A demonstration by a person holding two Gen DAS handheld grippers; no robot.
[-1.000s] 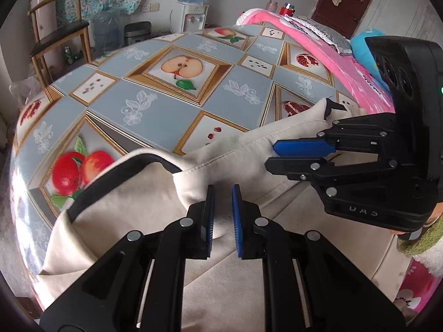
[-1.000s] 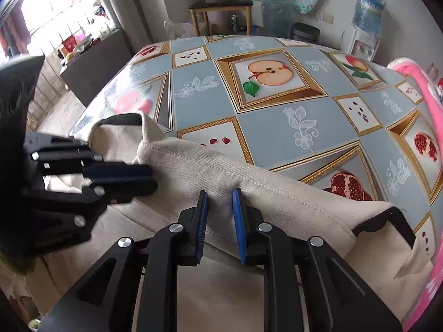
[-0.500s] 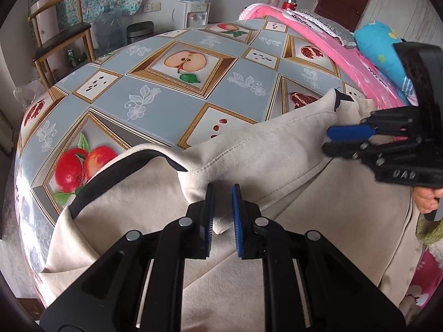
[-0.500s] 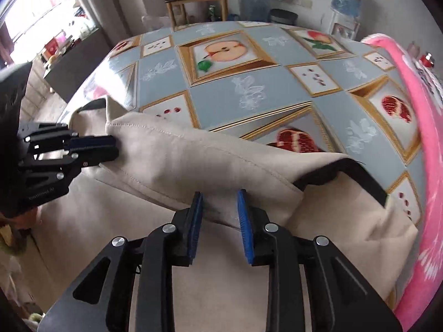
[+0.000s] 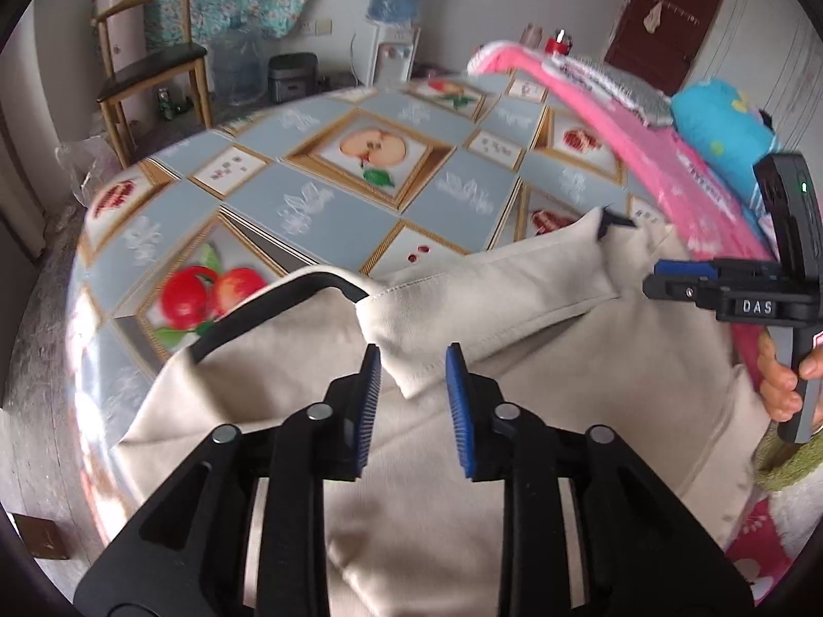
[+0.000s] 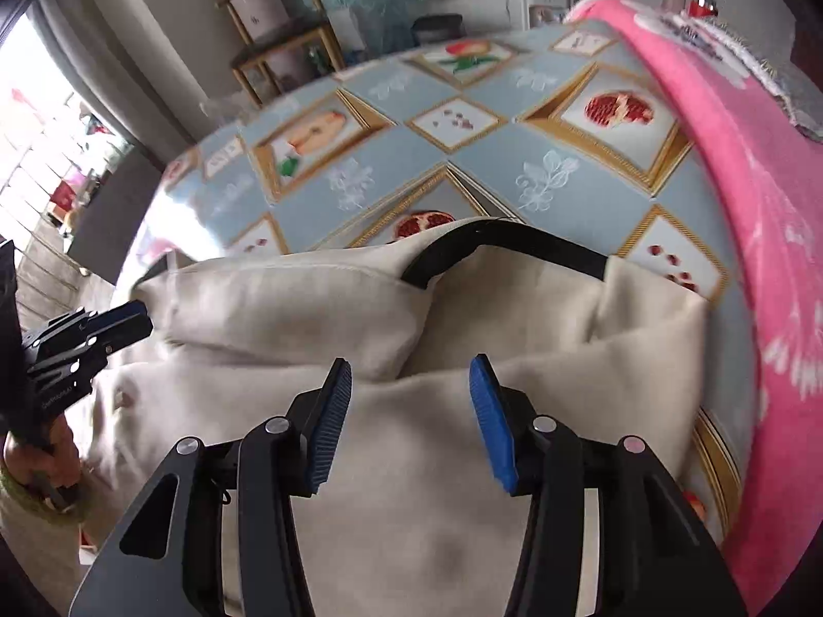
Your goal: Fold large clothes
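Note:
A large beige garment with black trim [image 5: 494, 308] lies on the near part of the table, a folded band lying across it. It also shows in the right wrist view [image 6: 288, 308]. My left gripper [image 5: 414, 360] is open just above the corner of the folded band, holding nothing. My right gripper [image 6: 411, 370] is open over the garment's right part, below the black-trimmed opening [image 6: 504, 244], and holds nothing. The right gripper also shows at the right edge of the left wrist view [image 5: 668, 277], and the left gripper shows at the left in the right wrist view [image 6: 123, 321].
The table wears a blue fruit-print cloth [image 5: 329, 205]. A pink blanket [image 6: 761, 164] runs along the table's right side, with a blue pillow [image 5: 720, 123] behind. A wooden chair [image 5: 149, 72], a water dispenser [image 5: 396, 15] and a bin [image 5: 293, 77] stand beyond the far edge.
Both grippers have opened and let go of the folded band, which now lies on the garment. They have moved apart, the right one toward the garment's right end.

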